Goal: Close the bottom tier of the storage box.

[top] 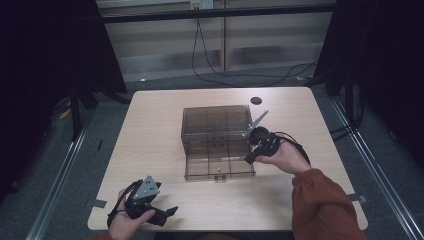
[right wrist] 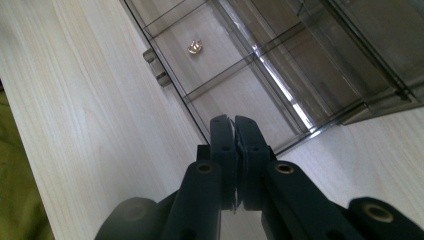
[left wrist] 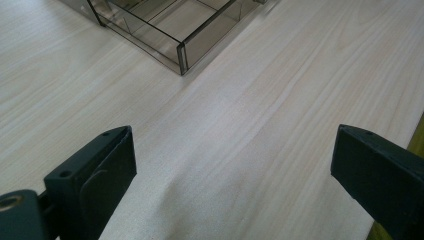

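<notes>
Pulled-out drawer (top: 220, 162) of the smoky clear plastic drawer box (top: 216, 125) at centre of the high view, on the wooden counter (top: 150, 145). Drawer long axis left to right in that picture, front edge toward the lower edge of the frame, with a small handle (top: 220, 177) at its middle. Inside one compartment, a small golden object (right wrist: 195, 47), too small to name.

Right hand-held gripper (top: 251, 155) just at the right end of the drawer, jaws pressed together with nothing between them; in the right gripper view, tips (right wrist: 234, 125) above the drawer's near corner, golden object further up and to the left.

Left hand-held gripper (top: 167, 212) at lower left of the high view, well apart from the drawer, jaws spread wide over bare counter.

Right one clearly nearer; drawer lying to its left, so likely a sideways reach from there, or a push on the front edge.
</notes>
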{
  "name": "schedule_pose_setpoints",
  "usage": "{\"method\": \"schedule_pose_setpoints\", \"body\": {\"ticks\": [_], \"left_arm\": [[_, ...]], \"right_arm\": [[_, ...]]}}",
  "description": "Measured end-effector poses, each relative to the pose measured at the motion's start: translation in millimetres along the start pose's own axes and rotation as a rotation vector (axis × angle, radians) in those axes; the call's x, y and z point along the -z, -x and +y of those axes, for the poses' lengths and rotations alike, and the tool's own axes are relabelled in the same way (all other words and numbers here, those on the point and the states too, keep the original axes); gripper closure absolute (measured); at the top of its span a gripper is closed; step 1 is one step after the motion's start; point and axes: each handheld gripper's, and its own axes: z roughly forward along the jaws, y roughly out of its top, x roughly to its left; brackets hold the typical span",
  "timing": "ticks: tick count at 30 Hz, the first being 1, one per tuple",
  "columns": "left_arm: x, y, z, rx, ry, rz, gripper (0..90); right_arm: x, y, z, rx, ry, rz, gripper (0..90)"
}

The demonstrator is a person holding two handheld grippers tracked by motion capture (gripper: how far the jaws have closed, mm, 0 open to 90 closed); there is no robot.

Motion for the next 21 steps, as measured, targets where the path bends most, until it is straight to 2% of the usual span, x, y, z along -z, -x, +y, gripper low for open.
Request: {"method": "schedule_pose_setpoints", "body": {"ticks": [4,8,13,20,21], "left_arm": [[0.7,-0.7,0.2,-0.013,-0.007,0.002,4.4],[0.5,0.0,0.1,-0.006,-0.004,0.004,4.4],[1.1,-1.0,0.3,-0.019,-0.009,0.007,4.3],[0.3,-0.2,-0.1,-0.007,-0.002,0.002,4.3],[0.8,-0.8,0.1,-0.017,-0.01,0.002,4.4]], "right_arm": [[-2.5,-1.8,4.0,0.007,0.005,0.005,87.9],[-7.0,-3.9,9.4,0.012,0.009,0.015,87.9],[-12.3,-8.3,17.9,0.024,-0.007,0.033,87.9],[-22.9,-10.5,25.4,0.038,-0.027,0.039,87.9],[-23.7,-11.1,26.4,0.033,-0.026,0.042,87.9]]}}
